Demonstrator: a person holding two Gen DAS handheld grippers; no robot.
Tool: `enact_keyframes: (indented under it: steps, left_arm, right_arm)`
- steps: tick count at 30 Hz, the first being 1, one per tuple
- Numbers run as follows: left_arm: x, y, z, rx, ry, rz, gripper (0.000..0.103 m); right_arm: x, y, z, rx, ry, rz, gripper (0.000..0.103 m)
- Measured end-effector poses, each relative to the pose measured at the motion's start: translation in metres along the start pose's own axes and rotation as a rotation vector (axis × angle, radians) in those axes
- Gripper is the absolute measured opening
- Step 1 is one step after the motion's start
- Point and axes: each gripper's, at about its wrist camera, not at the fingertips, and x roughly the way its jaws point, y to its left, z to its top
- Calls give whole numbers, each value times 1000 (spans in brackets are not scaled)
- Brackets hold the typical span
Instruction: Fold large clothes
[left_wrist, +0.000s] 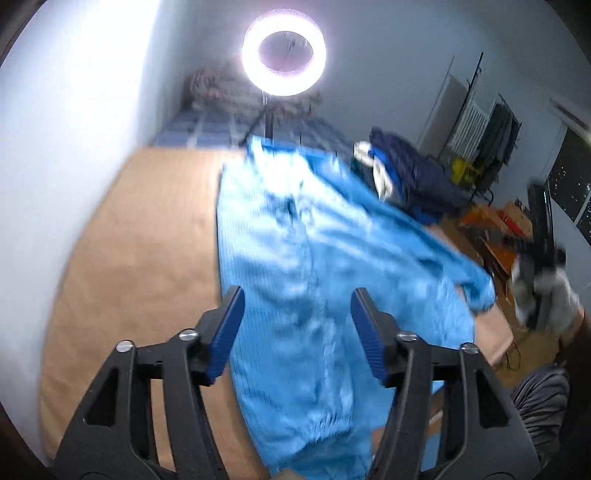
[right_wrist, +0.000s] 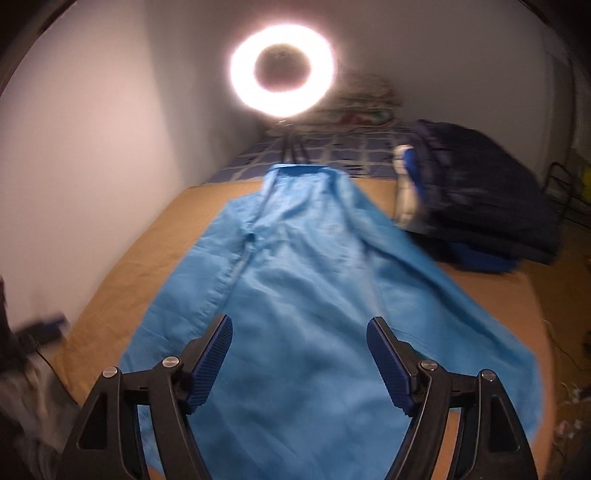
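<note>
A large light-blue garment (left_wrist: 314, 258) lies spread lengthwise on a tan mat (left_wrist: 140, 240), collar at the far end; it also shows in the right wrist view (right_wrist: 314, 295). My left gripper (left_wrist: 297, 299) is open above the garment's near part, holding nothing. My right gripper (right_wrist: 299, 328) is open above the garment's near end, empty. The right gripper also appears in the left wrist view (left_wrist: 539, 280), blurred, held by a gloved hand past the mat's right edge.
A pile of dark blue clothes (right_wrist: 476, 206) sits at the mat's (right_wrist: 122, 273) far right. A lit ring light (right_wrist: 282, 66) on a tripod stands at the far end, in front of a blue checked bedcover (right_wrist: 332, 155). A white wall (left_wrist: 74, 129) runs along the left.
</note>
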Motion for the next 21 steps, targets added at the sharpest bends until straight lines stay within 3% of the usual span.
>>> enact_keyframes:
  steps: [8, 15, 21]
  left_arm:
    - [-18, -38, 51, 82, -5, -12, 62]
    - [8, -72, 27, 73, 30, -118, 62]
    - [51, -69, -6, 2, 138, -160, 62]
  right_arm:
    - [-49, -70, -43, 117, 21, -136, 83]
    - [-56, -152, -87, 359, 33, -238, 83]
    - [-43, -218, -124, 588, 33, -236, 83]
